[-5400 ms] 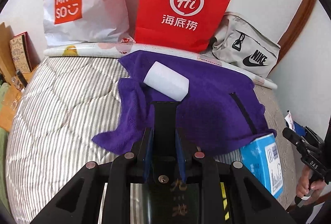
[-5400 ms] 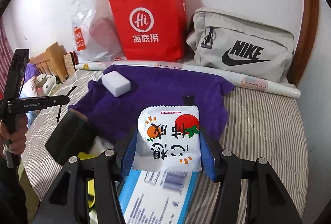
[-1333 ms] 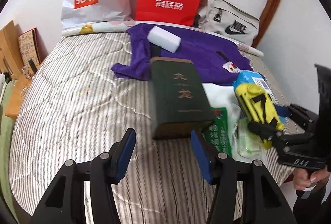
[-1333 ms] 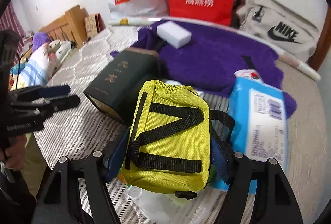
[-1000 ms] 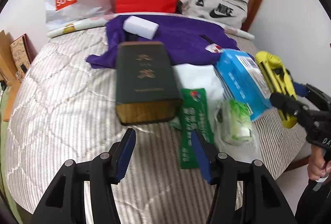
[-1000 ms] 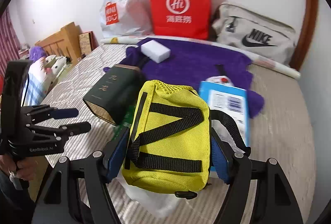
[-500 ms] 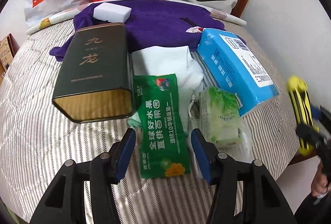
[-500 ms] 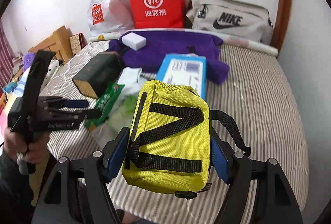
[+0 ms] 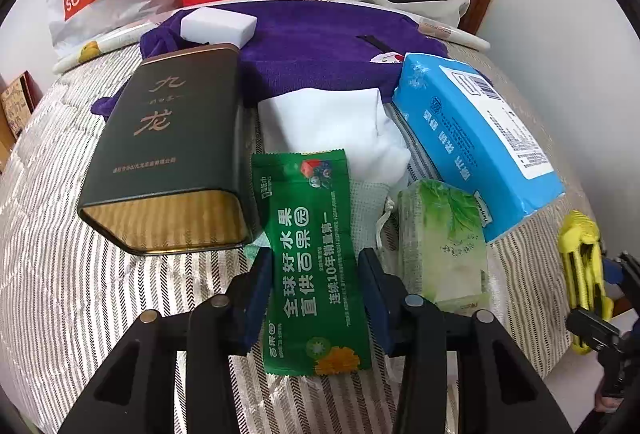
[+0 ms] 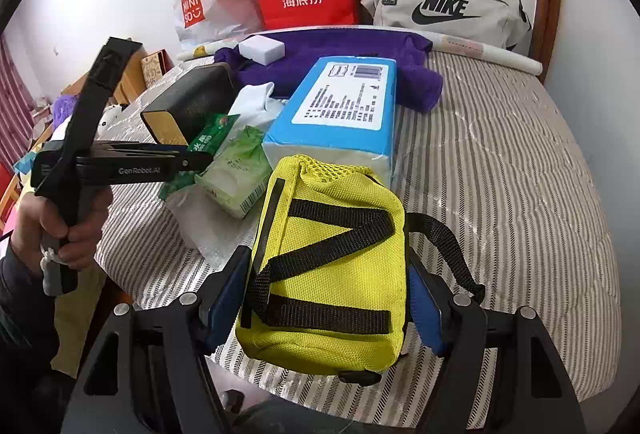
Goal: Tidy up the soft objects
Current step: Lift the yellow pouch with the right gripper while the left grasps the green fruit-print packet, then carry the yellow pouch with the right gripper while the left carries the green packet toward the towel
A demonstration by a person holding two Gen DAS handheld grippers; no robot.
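Risk: the left gripper (image 9: 316, 298) is closing astride the green wet-wipe sachet (image 9: 314, 266), which lies flat on the striped quilt (image 9: 60, 274); the pads look not yet pressing, so the thin, slick packet may slide out or buckle, or quilt cloth gets pinched. The dark green tin (image 9: 168, 149) sits just beside its left jaw and could be nudged. The right gripper (image 10: 324, 298) is clenched on the yellow pouch (image 10: 324, 274), held low over the quilt's near edge; both grippers tilt steeply downward.
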